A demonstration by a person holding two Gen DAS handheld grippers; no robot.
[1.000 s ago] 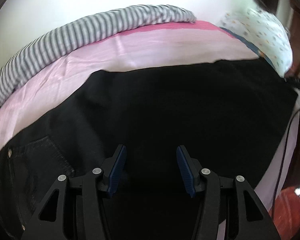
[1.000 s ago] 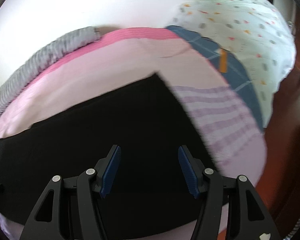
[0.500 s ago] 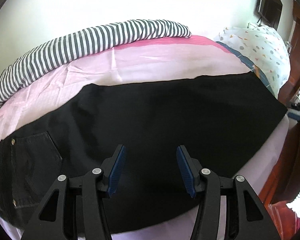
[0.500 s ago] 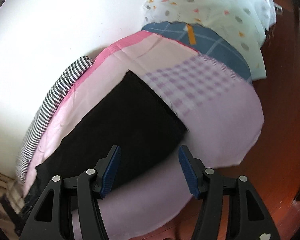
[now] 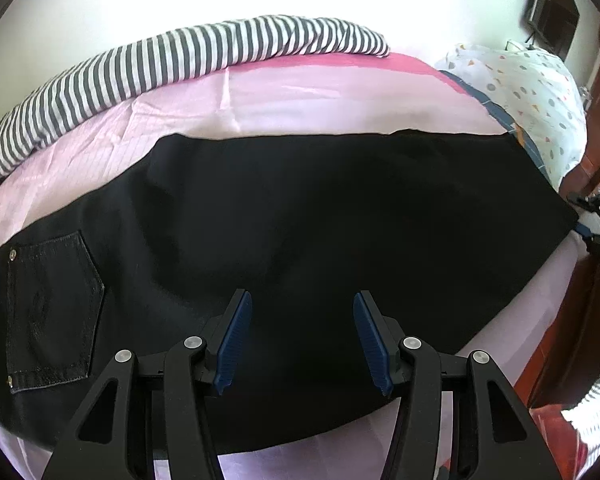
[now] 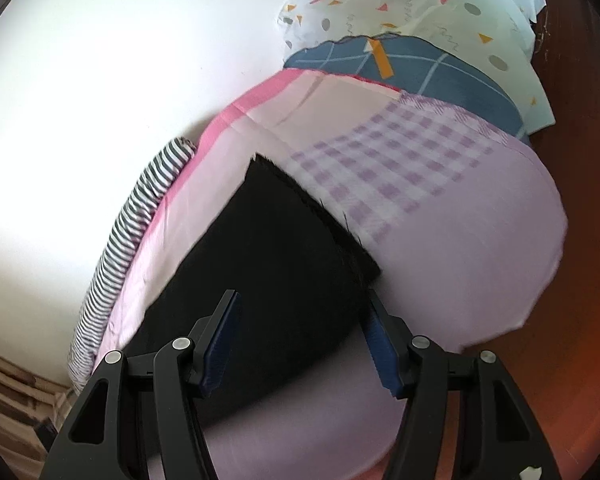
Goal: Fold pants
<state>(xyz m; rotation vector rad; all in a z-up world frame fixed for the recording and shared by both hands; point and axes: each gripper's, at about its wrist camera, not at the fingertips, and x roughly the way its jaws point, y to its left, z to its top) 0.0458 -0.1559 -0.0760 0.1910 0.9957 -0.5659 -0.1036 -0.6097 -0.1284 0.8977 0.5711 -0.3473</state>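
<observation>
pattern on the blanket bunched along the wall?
Grey and white stripes on the blanket, clearest in the left wrist view.

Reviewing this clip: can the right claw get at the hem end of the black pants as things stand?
Probably yes. The right claw is open just above the frayed hem of the black pants, which lie flat on the pink sheet with nothing over or between them.

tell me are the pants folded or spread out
Spread out: the pants lie flat full-length across the pink sheet, back pocket showing.
</observation>
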